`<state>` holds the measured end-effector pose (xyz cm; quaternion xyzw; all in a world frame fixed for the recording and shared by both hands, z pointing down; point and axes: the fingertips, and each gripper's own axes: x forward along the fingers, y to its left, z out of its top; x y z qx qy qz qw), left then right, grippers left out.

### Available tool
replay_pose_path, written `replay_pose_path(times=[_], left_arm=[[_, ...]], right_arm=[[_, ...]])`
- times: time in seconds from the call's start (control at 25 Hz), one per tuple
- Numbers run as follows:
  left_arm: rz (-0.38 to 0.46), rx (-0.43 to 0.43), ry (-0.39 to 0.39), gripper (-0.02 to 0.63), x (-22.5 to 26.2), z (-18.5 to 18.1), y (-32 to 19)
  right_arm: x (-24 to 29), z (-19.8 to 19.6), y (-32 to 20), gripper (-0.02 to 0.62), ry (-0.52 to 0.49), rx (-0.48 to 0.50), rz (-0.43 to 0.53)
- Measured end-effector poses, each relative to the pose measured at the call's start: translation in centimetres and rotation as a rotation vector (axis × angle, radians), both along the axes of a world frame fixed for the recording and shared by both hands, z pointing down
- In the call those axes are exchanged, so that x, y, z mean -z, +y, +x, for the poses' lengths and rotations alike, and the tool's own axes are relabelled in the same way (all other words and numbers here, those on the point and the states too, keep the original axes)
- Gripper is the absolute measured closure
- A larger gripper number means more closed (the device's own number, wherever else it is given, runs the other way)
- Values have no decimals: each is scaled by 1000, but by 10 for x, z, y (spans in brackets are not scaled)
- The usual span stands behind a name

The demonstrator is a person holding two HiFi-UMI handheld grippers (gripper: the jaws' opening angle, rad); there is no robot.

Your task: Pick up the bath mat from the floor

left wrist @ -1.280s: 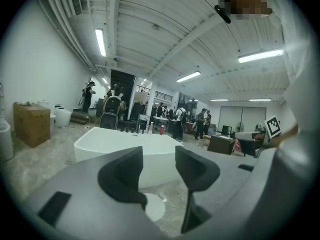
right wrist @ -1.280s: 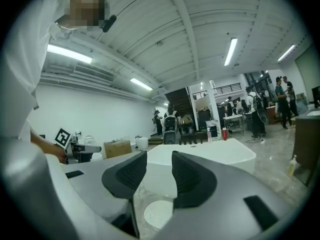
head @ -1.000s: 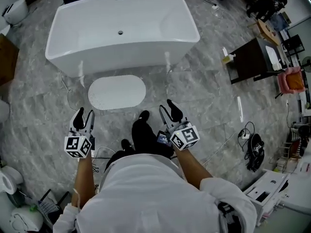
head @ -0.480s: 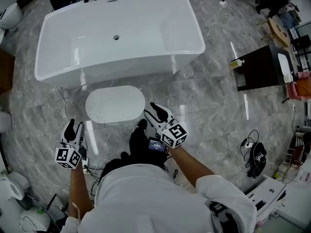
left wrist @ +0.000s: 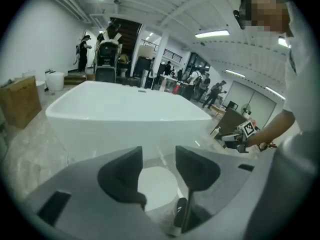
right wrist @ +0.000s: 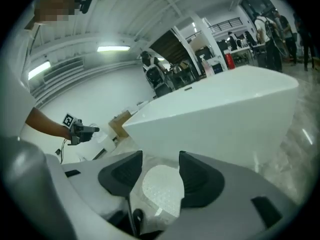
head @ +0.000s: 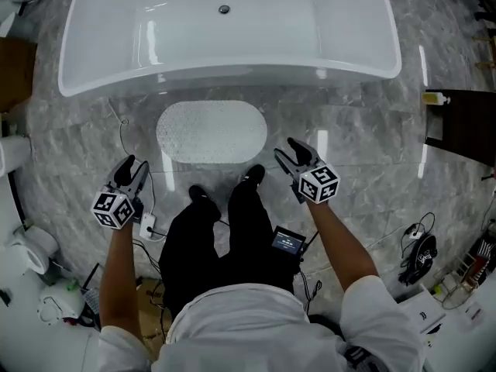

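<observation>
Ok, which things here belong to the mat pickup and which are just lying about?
Job: white oval nubbed bath mat; left gripper, open; right gripper, jaws have just been opening, nothing in them.
Lying about: white bathtub; dark side table; brown cardboard box; black cable bundle.

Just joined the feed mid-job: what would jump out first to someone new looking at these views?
The big white bathtub fills the top of the head view, with the oval white bath mat flat on the grey floor in front of it. The left gripper and right gripper hang just short of the mat, one to each side, both open and empty; the right one's jaws have just been opening.
</observation>
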<state>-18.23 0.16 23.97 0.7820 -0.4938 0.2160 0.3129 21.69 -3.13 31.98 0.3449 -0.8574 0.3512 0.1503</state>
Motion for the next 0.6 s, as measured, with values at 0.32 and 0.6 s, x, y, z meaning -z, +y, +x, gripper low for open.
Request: replay_pose_path(times=[0.32,0.6], left_arm=[[-285,-50,10,390,-244,-60,-10],[-423,-57,-4,390,-423,-110,6]], right_arm=[[-217,-3,5,357,81,-34,-240],[-389,-13,3,357,197,-172,-393]])
